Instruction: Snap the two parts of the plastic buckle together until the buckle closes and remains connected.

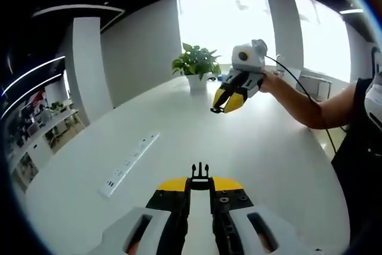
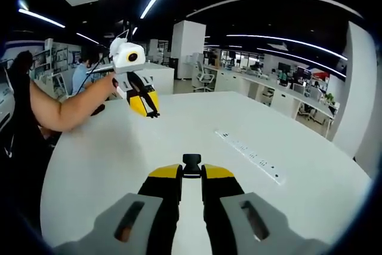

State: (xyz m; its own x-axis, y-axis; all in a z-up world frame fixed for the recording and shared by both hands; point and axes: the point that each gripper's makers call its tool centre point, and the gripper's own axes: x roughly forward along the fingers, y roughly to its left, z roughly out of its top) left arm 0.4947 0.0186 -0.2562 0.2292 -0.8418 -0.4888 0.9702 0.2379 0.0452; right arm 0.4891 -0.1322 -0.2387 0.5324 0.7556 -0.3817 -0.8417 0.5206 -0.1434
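My left gripper (image 1: 200, 186) is shut on the pronged black buckle part (image 1: 200, 174), whose prongs stick out past the yellow tips. Across the white table (image 1: 262, 147) a hand holds my right gripper (image 1: 225, 104) in the air, tips angled down towards me. In the right gripper view, my right gripper (image 2: 191, 174) is shut on the black socket part (image 2: 191, 163). The left gripper (image 2: 146, 107) hangs at the upper left there, with a small black piece (image 2: 154, 113) at its tip. The two buckle parts are well apart.
A white power strip (image 1: 128, 164) (image 2: 250, 154) lies flat on the table. A potted plant (image 1: 196, 64) stands at the table's far end by the windows. The person's arm (image 2: 65, 108) and body are beside the table edge. Office desks stand beyond.
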